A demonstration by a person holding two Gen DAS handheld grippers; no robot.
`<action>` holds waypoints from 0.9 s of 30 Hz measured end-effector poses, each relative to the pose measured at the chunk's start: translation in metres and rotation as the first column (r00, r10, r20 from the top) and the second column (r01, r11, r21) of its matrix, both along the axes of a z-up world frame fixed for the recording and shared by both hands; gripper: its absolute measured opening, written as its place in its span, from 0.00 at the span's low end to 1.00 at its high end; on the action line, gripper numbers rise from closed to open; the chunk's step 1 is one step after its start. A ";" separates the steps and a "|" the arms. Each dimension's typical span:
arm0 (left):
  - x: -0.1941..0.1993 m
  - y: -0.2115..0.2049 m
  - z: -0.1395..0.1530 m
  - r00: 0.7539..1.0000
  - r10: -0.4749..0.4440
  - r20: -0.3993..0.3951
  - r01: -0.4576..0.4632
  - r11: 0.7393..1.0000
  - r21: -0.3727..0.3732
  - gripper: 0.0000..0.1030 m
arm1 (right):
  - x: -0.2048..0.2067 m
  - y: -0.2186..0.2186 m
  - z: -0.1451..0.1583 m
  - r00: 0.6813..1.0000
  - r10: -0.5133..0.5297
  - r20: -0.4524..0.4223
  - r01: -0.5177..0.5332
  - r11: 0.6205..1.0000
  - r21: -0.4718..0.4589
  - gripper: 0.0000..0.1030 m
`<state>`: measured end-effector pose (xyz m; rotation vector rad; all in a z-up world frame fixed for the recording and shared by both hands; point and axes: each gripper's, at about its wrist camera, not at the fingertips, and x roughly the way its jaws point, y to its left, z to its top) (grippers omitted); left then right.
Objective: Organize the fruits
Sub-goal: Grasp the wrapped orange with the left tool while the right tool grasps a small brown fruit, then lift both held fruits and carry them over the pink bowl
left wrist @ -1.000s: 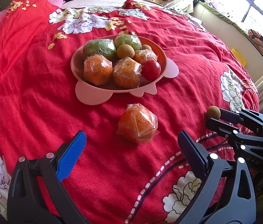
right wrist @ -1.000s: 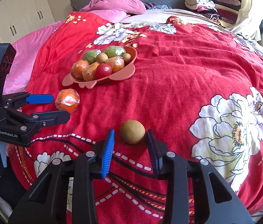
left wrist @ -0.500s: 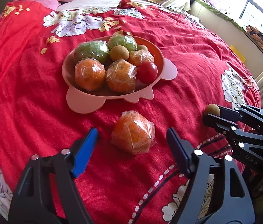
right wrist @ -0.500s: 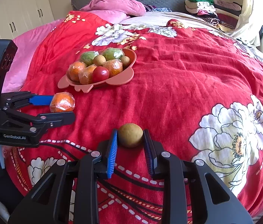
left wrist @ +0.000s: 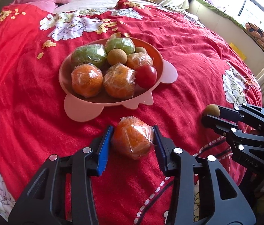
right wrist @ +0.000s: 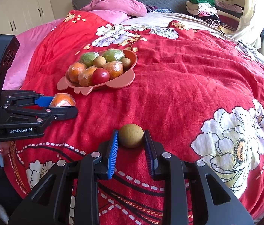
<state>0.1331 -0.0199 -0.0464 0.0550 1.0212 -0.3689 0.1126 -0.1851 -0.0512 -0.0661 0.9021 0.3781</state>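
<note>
A plastic-wrapped orange (left wrist: 132, 142) lies on the red bedspread just in front of the pink plate (left wrist: 81, 110). My left gripper (left wrist: 133, 129) is closing on it, and both pads touch the wrap at its sides. In the right wrist view the same gripper (right wrist: 64, 106) reaches in from the left with the orange (right wrist: 62, 100) between its fingers. My right gripper (right wrist: 130, 133) is shut on a round brown fruit (right wrist: 131, 138) resting on the bedspread, also visible as a brown ball (left wrist: 211, 109) at the right. The plate holds several wrapped oranges, two green fruits, brown fruits and a red tomato (left wrist: 146, 76).
The red floral bedspread (right wrist: 188, 86) covers the whole bed. Pink pillows (right wrist: 113, 5) and folded clothes (right wrist: 203, 7) lie at the far end. A window ledge (left wrist: 225, 18) runs along the right. A white wardrobe (right wrist: 19, 13) stands on the left.
My left gripper's jaws have come together from wide apart onto the wrapped orange. My right gripper's jaws have closed the small gap onto the brown fruit.
</note>
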 end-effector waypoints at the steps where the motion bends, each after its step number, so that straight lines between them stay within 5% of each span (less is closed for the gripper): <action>1: 0.000 0.001 0.000 1.000 0.001 -0.002 -0.001 1.000 -0.004 0.33 | 0.000 0.000 0.000 1.000 0.000 0.000 0.000 1.000 0.001 0.25; 27: -0.012 0.002 0.028 1.000 0.006 0.030 -0.005 1.000 -0.026 0.33 | -0.008 -0.003 0.016 1.000 0.010 0.024 -0.011 0.998 0.058 0.25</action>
